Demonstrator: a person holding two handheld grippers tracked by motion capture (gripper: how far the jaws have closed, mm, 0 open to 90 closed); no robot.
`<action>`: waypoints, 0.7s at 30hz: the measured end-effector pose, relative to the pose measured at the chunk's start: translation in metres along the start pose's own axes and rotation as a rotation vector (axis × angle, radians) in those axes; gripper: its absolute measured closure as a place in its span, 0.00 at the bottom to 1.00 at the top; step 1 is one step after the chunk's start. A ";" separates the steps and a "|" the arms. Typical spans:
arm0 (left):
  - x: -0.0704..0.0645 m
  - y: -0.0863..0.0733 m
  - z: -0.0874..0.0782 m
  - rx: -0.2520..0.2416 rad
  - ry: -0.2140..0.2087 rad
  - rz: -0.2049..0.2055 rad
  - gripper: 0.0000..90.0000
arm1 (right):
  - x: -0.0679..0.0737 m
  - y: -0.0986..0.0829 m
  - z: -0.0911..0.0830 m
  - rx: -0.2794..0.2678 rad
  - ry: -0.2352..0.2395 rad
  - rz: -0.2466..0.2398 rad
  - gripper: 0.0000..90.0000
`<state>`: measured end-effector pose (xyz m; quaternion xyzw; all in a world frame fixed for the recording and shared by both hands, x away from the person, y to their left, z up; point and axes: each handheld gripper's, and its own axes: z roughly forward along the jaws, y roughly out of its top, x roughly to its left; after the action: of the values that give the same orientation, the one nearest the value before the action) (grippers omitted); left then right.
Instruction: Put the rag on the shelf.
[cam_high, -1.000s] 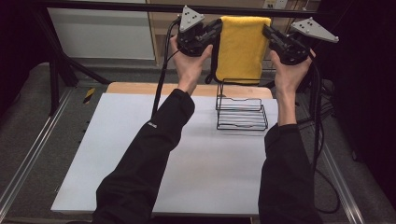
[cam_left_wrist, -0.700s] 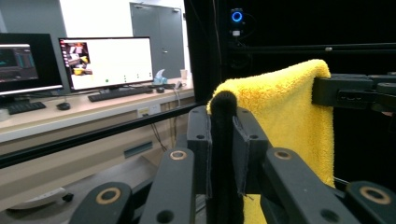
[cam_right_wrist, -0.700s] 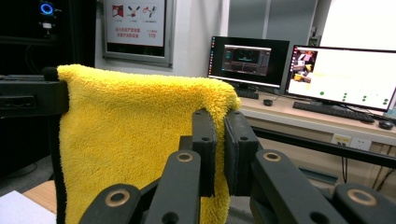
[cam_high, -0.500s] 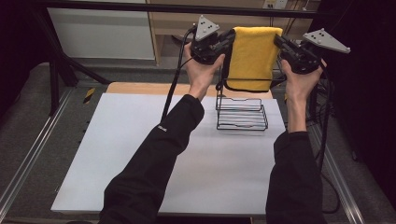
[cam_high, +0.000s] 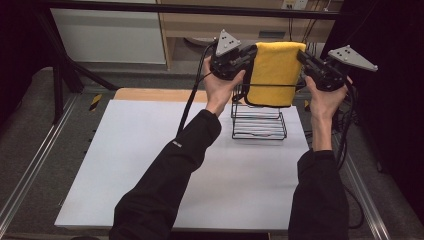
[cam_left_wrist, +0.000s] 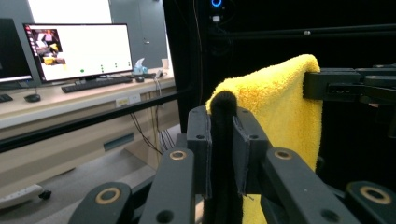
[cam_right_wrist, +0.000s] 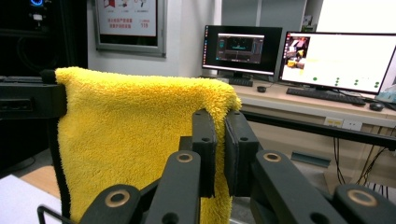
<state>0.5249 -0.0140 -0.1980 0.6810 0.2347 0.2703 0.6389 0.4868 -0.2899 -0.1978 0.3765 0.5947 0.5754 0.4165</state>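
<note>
A yellow towel (cam_high: 274, 72) with a dark trim hangs in the air, held up by its two top corners above a black wire rack (cam_high: 258, 121). My left gripper (cam_high: 251, 54) is shut on the towel's left corner, and my right gripper (cam_high: 301, 55) is shut on the right one. In the left gripper view the black edge of the towel (cam_left_wrist: 280, 112) runs between the closed jaws of my left gripper (cam_left_wrist: 223, 122). In the right gripper view the towel (cam_right_wrist: 135, 135) spreads away from my right gripper (cam_right_wrist: 218, 140), and its far corner sits in the other gripper's jaws.
The rack stands at the far right of a white table top (cam_high: 150, 165). A wooden strip (cam_high: 160, 94) runs along the table's far edge. Metal rails (cam_high: 30, 165) flank the table. Monitors (cam_right_wrist: 336, 56) and a desk lie beyond.
Both hands have carried the towel to the right and a little higher, so that it now hangs over the wire rack. Both grippers kept their hold.
</note>
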 end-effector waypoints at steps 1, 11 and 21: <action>0.000 -0.002 0.000 0.006 -0.001 0.001 0.87 | 0.000 -0.002 0.000 0.006 0.002 0.000 0.94; -0.006 -0.014 -0.008 0.040 -0.040 0.013 0.87 | 0.003 -0.017 -0.011 0.030 0.019 -0.008 0.94; -0.016 -0.017 -0.018 0.056 -0.076 0.037 0.87 | 0.007 -0.021 -0.027 0.038 0.033 -0.028 0.93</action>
<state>0.5008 -0.0099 -0.2150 0.7127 0.2052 0.2494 0.6227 0.4600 -0.2945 -0.2191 0.3663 0.6177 0.5643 0.4073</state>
